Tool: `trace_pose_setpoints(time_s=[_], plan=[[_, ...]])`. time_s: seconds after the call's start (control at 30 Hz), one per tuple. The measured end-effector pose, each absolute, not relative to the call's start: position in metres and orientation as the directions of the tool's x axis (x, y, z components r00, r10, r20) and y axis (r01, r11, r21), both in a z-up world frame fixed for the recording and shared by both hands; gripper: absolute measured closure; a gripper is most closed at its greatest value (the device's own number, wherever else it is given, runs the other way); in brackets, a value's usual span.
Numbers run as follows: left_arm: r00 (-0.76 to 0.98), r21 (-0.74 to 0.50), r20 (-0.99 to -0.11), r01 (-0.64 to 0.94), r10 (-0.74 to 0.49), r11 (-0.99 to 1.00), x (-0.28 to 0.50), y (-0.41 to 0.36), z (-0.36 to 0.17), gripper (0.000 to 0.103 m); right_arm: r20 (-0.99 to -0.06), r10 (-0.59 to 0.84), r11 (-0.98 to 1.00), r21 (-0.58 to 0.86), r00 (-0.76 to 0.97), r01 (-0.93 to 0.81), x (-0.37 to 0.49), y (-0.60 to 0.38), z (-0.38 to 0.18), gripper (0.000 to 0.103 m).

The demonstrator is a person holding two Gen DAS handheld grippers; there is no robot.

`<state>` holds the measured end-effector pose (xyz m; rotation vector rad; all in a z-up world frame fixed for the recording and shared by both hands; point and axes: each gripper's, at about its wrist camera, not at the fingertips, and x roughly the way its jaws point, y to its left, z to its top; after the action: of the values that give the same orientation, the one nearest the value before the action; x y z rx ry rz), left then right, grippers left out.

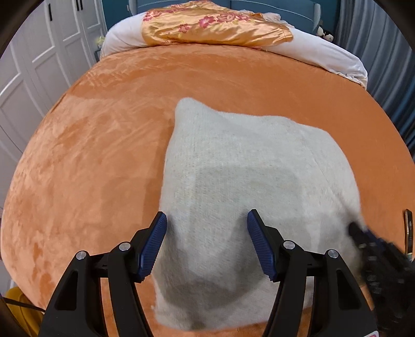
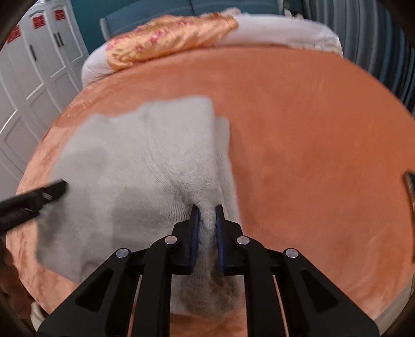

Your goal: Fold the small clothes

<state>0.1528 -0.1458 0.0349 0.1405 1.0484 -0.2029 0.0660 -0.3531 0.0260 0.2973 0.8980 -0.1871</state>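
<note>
A fuzzy off-white knit garment (image 1: 249,166) lies on the orange bedspread (image 1: 103,145), partly folded. My left gripper (image 1: 206,220) is open, its blue pads apart, hovering over the garment's near left part and holding nothing. My right gripper (image 2: 207,215) is shut on a raised ridge of the same garment (image 2: 135,155) near its right edge. The right gripper shows blurred at the right edge of the left wrist view (image 1: 373,246). The left gripper's finger shows at the left of the right wrist view (image 2: 39,194).
A gold floral satin cover (image 1: 212,24) lies over white pillows (image 1: 337,54) at the head of the bed. White wardrobe doors (image 1: 33,67) stand to the left, grey curtains (image 1: 384,62) to the right. A yellow object (image 1: 18,306) sits low left beside the bed.
</note>
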Motion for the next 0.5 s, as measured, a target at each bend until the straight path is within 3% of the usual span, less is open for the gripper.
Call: trace_pose_setpoints(time_s=[0.23,0.5], plan=[[0.479,0.020,-0.871,0.251,-0.106,0.968,0.138,-0.144,0.043,0.042,-0.759,-0.008,0.932,0.230,0.651,0.280,0.024,-0.340,0.053,0.088],[0.448,0.055,-0.891,0.261,-0.070,0.964,0.117,-0.141,0.030,0.041,-0.848,-0.015,0.925,0.189,0.530,0.329,0.019,-0.345,0.010,0.088]])
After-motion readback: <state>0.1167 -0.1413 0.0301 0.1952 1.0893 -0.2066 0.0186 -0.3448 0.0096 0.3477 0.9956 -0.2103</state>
